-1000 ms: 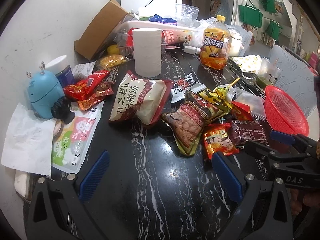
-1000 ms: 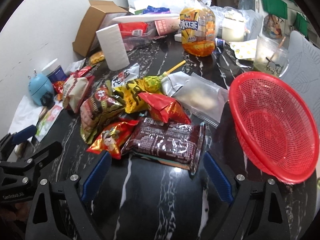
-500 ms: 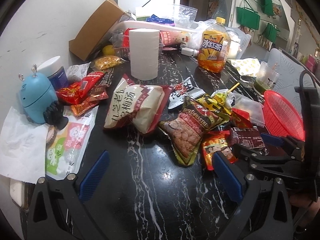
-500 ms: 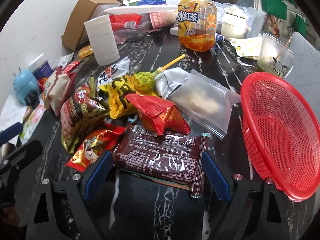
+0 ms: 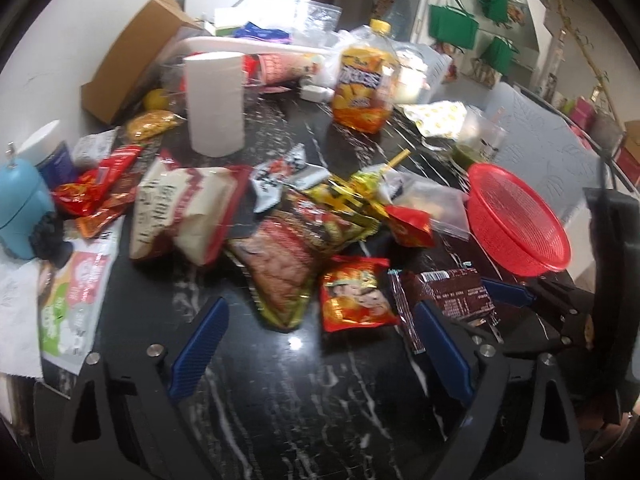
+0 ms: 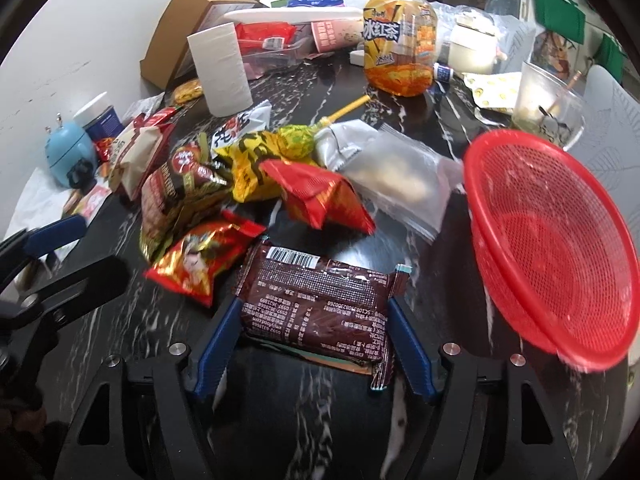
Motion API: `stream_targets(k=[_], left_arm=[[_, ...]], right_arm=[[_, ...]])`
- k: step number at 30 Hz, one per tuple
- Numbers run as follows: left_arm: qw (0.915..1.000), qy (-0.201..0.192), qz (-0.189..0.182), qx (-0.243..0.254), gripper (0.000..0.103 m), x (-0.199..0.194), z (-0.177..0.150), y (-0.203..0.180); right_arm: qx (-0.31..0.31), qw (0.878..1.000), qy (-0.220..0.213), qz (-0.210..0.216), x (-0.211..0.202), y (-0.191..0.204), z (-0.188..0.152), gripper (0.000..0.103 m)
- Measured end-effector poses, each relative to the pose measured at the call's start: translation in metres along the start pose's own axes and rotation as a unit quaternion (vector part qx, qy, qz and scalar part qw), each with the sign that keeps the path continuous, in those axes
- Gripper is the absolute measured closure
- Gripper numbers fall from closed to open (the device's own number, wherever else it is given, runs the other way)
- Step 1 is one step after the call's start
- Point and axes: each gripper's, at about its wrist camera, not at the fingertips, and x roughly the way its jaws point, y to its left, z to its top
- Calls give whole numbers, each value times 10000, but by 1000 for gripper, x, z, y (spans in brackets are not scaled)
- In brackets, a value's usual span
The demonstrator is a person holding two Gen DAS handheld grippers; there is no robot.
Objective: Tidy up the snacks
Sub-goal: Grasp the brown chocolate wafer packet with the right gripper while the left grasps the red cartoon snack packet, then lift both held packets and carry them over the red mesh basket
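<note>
- Straddling the brown wrapped snack pack (image 6: 320, 304), the right hand-held gripper (image 6: 312, 340) had its blue pads at the pack's two short ends; its jaws had just been closing, and whether the pads already pressed the wrapper could not be told.
- The brown pack lay flat on the dark marbled worktop (image 6: 280, 420), just left of the red mesh basket (image 6: 560, 248), barcode side up; its near edge hid behind the gripper frame.
- The left hand-held gripper (image 5: 320, 344) stood wide apart over bare worktop with nothing between its pads, its jaws having just narrowed slightly.
- Left of the basket a heap of snack bags (image 6: 240, 184) overlapped, so their lower parts were covered.
- The left view was motion-blurred, and print on the packets there was unreadable.
- Beyond the basket, a clear cup (image 6: 548, 100) was partly cut off by its rim.
</note>
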Motion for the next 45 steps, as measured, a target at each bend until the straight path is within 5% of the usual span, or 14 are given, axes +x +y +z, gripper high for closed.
stream_targets(k=[7,15,19,23,45], left_arm=[[9986,427,-275,125,31,25,3,-18],[9962,818,-209,213,33,55,5,-27],[9961,722,89,492,63,59,6,-34],[9958,727,-31,553,71,57,4,-35],[9965,236,-361,710,73,-15,-17,-60]], right_arm=[[51,10000,7,75,-13,-8,-15,30],[229,9997,-55,114,-19,-22,-19,29],[253,9996,-92,104,-20,-25,-21,29],[216,9997,-131,68,-21,-24,-24,29],[227,9971,-574,441,-66,-15,-48,31]])
